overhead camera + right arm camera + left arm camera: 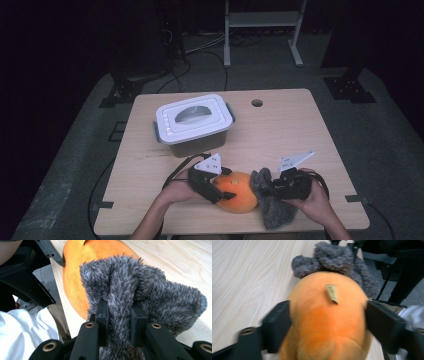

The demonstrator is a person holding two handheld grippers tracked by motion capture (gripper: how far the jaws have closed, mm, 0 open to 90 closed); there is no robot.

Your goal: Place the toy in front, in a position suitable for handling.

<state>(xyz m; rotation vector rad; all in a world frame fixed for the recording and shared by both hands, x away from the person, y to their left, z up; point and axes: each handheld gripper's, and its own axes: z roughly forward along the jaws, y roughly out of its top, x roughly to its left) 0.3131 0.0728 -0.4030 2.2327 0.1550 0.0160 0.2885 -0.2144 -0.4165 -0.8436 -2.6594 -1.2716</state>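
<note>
Fingers, left gripper (218,188): spread wide around the orange plush (236,198), one black finger (277,325) on each flank. That view is blurred, so I can't be sure the pads bite into the fabric; they look to be touching it. A straddling hold like this would brace the soft body so it cannot slide or roll while the other end is worked.
Orange plush: lies on the tabletop (280,125) near the front edge, between the two hands, with a small tan tag (332,293) on its upper side. It sits close in, within easy reach of both grippers.
Grey furry piece (270,200): touches the plush's right end and bunches up there; whether it is sewn to the plush or a separate cloth I cannot tell.
Fingers, right gripper (274,189): pressed nearly together, pinching a raised fold of the grey fur (120,305) between the pads (102,315). A narrow pinch suits thin, floppy material; it gives a firm handle to pull or lift against the steadied plush.
White lidded box (194,123): stands well apart, farther back on the tabletop, lid on and side latches down, out of the way of the work.
</note>
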